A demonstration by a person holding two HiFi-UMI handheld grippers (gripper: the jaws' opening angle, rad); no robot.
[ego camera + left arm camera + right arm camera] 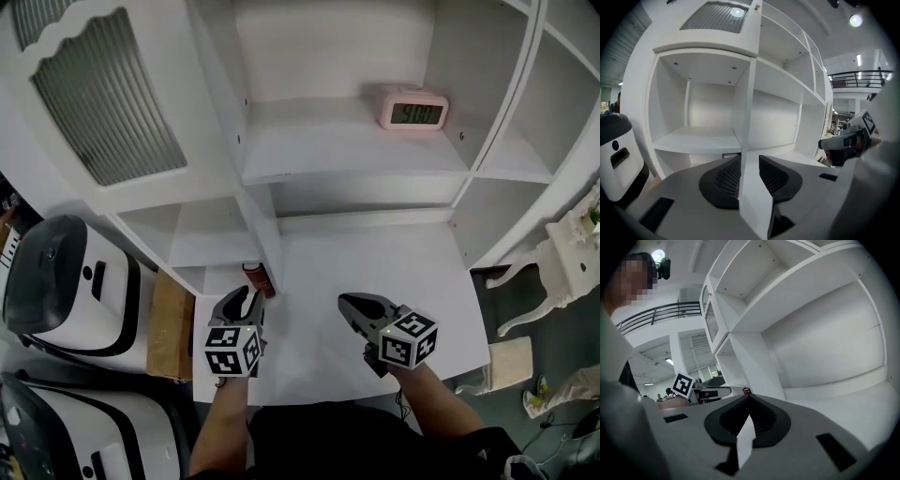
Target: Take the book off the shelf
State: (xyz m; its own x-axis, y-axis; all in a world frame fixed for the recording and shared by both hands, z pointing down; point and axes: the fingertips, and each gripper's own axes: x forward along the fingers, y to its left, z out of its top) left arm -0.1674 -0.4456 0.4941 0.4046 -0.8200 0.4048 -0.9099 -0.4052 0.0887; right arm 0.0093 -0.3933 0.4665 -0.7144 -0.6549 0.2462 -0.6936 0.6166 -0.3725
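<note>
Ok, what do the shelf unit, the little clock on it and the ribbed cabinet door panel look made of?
The shelf unit is probably painted or laminated wood board: smooth matte white, flat panels, square edges. The clock is likely moulded plastic: pale pink with rounded corners. The door panel seems to be ribbed glass or clear plastic, judging by its grey translucent ridges.

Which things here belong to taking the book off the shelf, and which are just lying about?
Job:
shelf; reddish book standing in it; left gripper, nearest the book; right gripper.

Lying about:
pink clock on the shelf; white machines at left; white carved furniture at right.
</note>
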